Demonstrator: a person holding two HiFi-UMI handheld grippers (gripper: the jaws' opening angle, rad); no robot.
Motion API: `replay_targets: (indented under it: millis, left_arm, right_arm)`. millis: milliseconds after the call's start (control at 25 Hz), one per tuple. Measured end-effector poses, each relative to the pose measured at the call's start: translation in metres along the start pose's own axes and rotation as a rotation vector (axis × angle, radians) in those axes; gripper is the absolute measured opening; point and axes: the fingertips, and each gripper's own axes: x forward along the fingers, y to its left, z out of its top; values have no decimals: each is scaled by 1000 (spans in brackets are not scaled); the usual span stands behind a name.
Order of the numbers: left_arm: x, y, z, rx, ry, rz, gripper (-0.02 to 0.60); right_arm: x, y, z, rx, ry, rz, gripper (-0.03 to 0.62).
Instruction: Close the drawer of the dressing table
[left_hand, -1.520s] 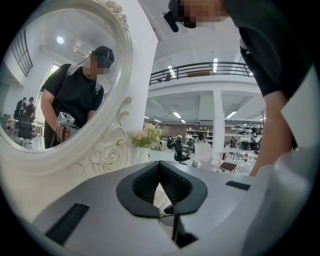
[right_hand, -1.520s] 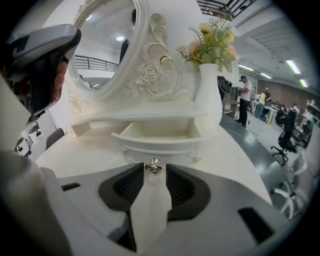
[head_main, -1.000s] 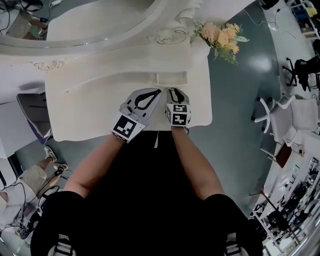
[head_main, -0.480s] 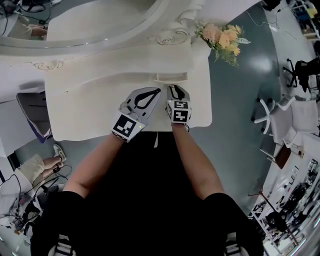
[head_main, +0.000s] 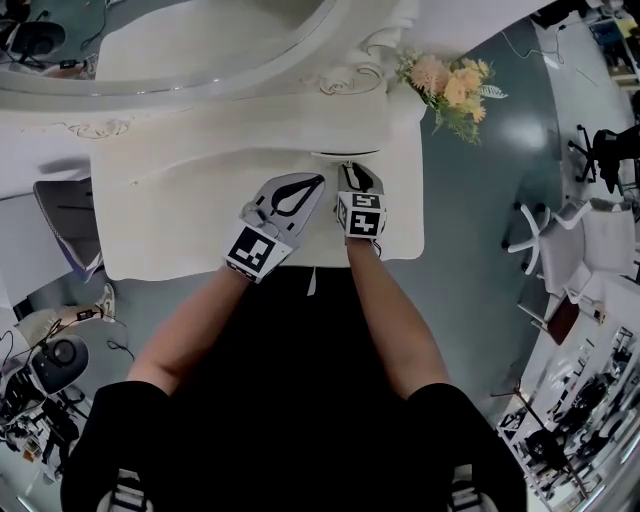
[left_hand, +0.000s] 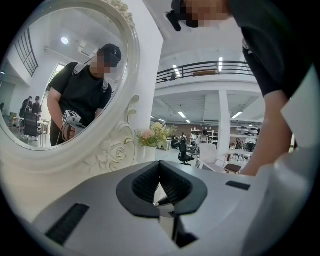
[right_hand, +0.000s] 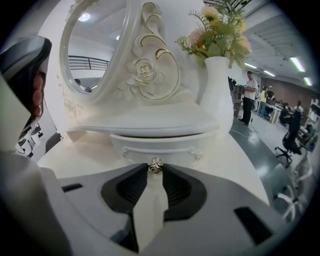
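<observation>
- Gripping the knob (right_hand: 155, 165) of the drawer (right_hand: 150, 146), the right tongs (right_hand: 155, 169) clamp it.
- Drawer sits nearly in beneath the mirror (right_hand: 95, 55) shelf.
- Left tongs (left_hand: 159, 164) closed together, empty, over the surface (head_main: 190, 225).

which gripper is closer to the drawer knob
Right. The right gripper grips the knob between its jaw tips; the left gripper sits beside it, left of the knob, shut on nothing.
</observation>
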Motion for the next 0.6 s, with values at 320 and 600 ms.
replay_targets:
  millis: [320, 600]
  left_arm:
    - [5, 6, 4, -9, 1, 14, -5]
    - [4, 12, 4, -9, 5, 40, -5]
  right_arm:
    - [13, -2, 11, -10, -2, 13, 98]
    - [22, -3, 18, -19, 3, 30, 99]
